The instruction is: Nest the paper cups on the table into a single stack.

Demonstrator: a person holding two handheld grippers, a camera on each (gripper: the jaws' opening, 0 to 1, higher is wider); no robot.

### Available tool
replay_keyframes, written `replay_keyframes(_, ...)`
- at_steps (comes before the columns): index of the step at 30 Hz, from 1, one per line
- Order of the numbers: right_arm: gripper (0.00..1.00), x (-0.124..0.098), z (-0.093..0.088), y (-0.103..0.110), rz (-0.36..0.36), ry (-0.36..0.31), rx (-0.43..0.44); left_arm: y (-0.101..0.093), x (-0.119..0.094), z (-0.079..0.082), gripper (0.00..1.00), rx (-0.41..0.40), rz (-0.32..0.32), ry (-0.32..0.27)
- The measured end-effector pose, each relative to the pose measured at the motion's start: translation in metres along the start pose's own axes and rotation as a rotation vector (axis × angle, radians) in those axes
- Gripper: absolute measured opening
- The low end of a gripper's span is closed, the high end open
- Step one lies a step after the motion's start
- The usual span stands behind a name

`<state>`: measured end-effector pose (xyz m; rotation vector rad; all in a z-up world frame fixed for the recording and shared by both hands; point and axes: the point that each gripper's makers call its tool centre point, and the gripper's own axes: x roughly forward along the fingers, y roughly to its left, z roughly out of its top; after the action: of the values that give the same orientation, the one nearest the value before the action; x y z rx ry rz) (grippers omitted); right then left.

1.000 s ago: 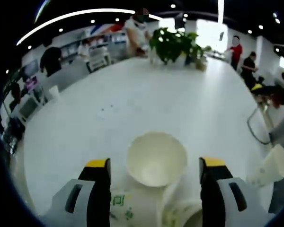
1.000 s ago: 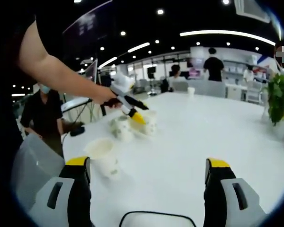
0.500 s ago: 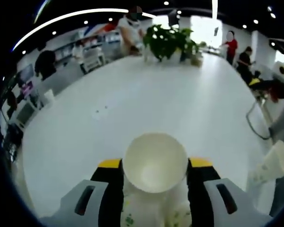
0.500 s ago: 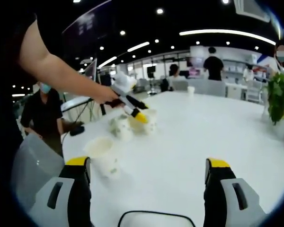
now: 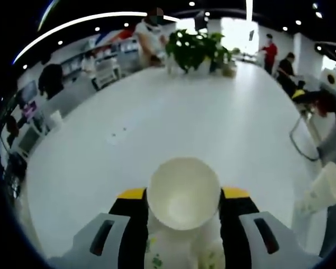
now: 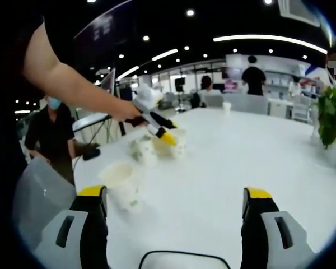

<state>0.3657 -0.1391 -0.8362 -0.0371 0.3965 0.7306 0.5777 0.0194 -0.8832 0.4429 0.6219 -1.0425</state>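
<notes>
In the right gripper view, three paper cups stood on the one white table (image 6: pixel 235 168): a near cup (image 6: pixel 122 182), a middle cup (image 6: pixel 143 150) and a far cup (image 6: pixel 177 143). A fourth, small cup (image 6: pixel 227 106) stood at the table's far end. In the left gripper view, two cups could be counted: one cup (image 5: pixel 183 193) between the jaws and one tilted cup (image 5: pixel 325 188) at the right edge. One potted plant (image 5: pixel 193 49) stood on the table, and one chair (image 5: pixel 311 131) stood beside it.
</notes>
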Motion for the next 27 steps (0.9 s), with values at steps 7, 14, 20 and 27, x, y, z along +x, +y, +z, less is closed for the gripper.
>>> replay_keyframes(7, 0.99, 0.000, -0.003, 0.002, -0.001, -0.001, 0.001, 0.002, -0.004, 0.004, 0.48, -0.011, -0.002, 0.001)
replay_keyframes(14, 0.99, 0.000, -0.003, 0.002, -0.002, 0.000, -0.001, 0.007, -0.015, 0.028, 0.48, 0.003, 0.005, -0.025)
replay_keyframes(20, 0.99, 0.000, 0.001, 0.001, -0.001, -0.005, -0.006, 0.006, -0.028, 0.053, 0.48, 0.029, 0.008, -0.041)
replay_keyframes(27, 0.99, 0.000, 0.003, 0.000, 0.000, -0.008, -0.009, 0.013, -0.040, 0.075, 0.48, 0.065, 0.002, -0.034)
